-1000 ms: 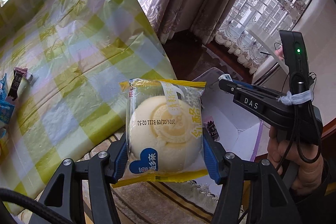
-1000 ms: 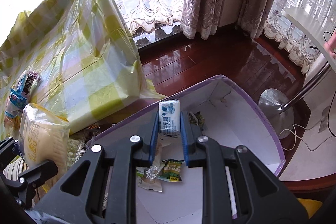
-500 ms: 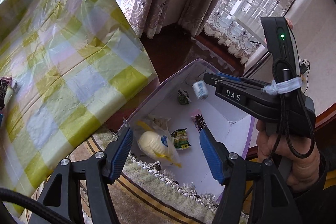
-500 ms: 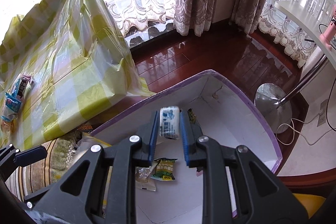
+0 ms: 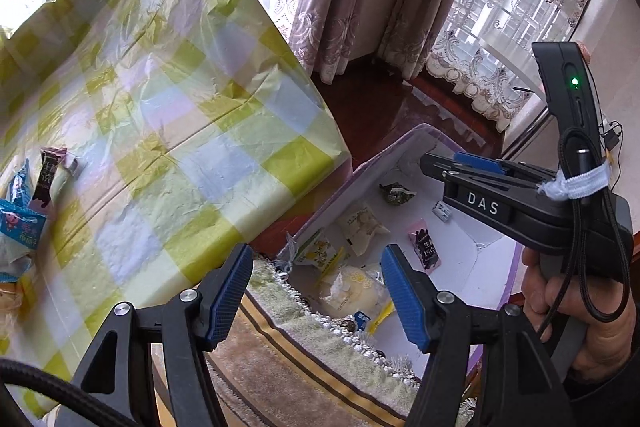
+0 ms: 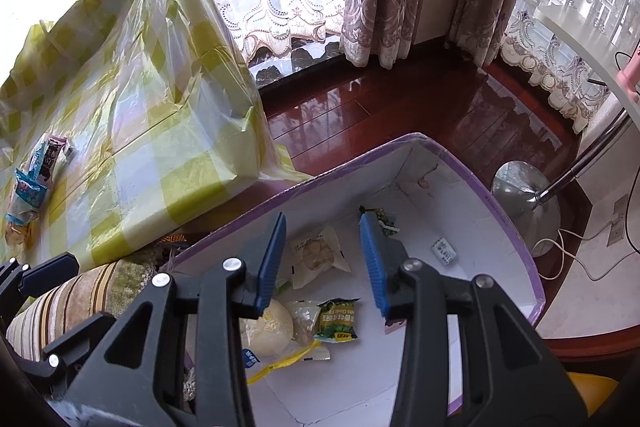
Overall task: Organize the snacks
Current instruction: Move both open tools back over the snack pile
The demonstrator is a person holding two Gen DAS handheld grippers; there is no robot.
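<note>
The right gripper [image 6: 322, 261], low in the middle of its own frame, has just been opening its jaws, and nothing sits between the blue pads now; the small white-and-blue candy [image 6: 444, 250] it was over lies loose on the white floor of the purple-rimmed box [image 6: 516, 227], right of centre. The left gripper [image 5: 316, 297] stands wide and empty too, at the bottom centre of its view, with the round yellow bun [image 5: 352, 293] resting in the near corner of the box beyond its pads, beside other wrapped pieces. The step in hand looks like the release and the turn back for more. To do it well, I would lift each tool straight clear of the box wall before swinging away, so no pad catches a wrapper and drags it out. The remaining snacks [image 6: 34, 179] lie at the left edge of the frame on the yellow-checked tablecloth [image 6: 132, 115], well apart from the box; their thin crinkly packs probably slide on that plastic, so a low approach and a grip across the narrow side seems safest.
</note>
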